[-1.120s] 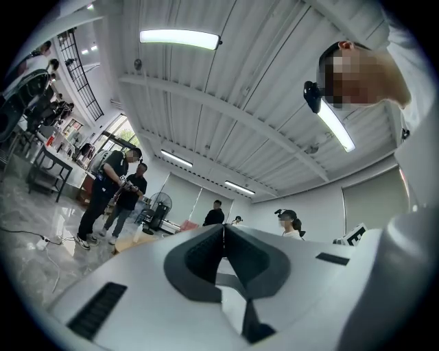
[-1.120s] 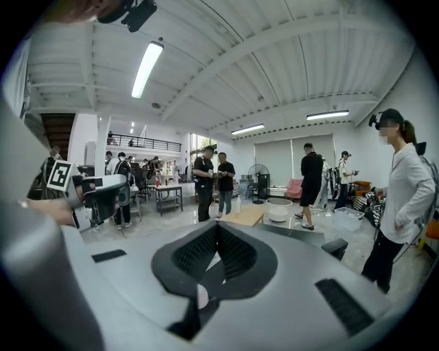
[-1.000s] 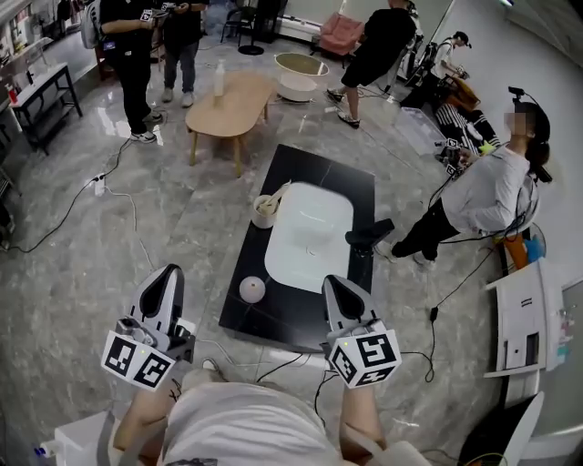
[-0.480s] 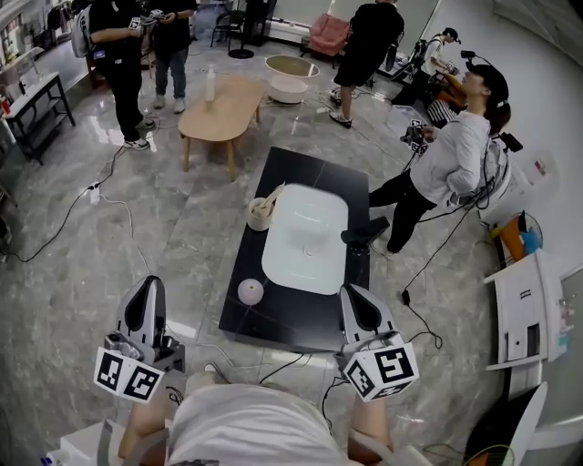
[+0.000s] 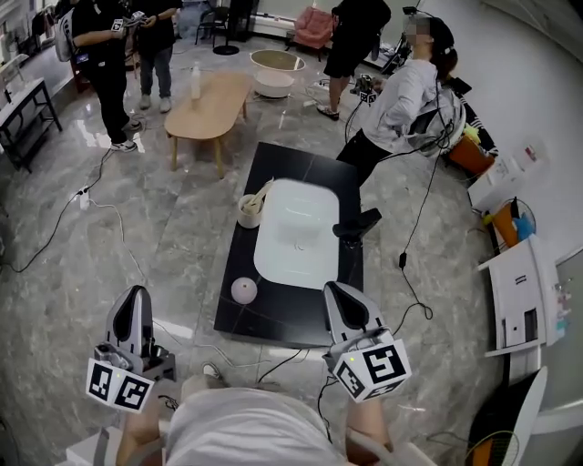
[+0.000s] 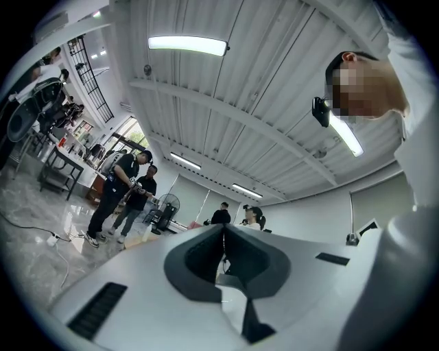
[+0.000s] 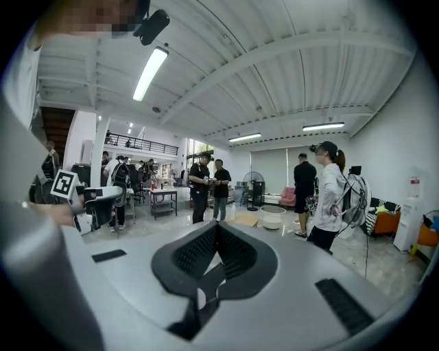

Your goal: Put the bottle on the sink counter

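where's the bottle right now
In the head view, the bottle stands at the far end of the wooden table at upper left, beyond the black sink counter.

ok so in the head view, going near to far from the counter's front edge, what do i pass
round white object → white basin → wooden table → pink chair
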Available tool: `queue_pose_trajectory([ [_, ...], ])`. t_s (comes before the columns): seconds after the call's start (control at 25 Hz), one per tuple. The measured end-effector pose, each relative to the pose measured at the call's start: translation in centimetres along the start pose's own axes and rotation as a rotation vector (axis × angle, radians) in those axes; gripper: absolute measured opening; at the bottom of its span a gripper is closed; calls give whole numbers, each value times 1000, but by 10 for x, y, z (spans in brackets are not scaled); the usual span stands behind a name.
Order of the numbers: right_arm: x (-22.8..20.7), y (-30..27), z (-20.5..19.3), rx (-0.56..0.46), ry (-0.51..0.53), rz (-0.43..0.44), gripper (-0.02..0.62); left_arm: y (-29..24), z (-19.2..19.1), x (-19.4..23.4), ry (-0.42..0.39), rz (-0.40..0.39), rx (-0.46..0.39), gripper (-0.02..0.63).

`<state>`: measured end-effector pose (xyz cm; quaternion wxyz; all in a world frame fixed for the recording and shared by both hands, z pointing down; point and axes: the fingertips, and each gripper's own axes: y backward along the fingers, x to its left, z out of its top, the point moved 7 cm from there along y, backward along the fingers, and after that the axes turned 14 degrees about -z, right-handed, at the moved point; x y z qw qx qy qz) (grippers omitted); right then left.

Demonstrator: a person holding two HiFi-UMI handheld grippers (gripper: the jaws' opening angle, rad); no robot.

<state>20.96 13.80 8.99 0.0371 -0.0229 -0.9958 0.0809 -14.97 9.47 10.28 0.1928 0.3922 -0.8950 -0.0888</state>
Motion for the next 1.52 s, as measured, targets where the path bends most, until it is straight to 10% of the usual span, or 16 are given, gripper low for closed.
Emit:
queue_pose_trajectory([
  [1.52, 25, 0, -7, 11, 42, 2, 10, 5, -11, 11, 33, -26, 17, 17],
])
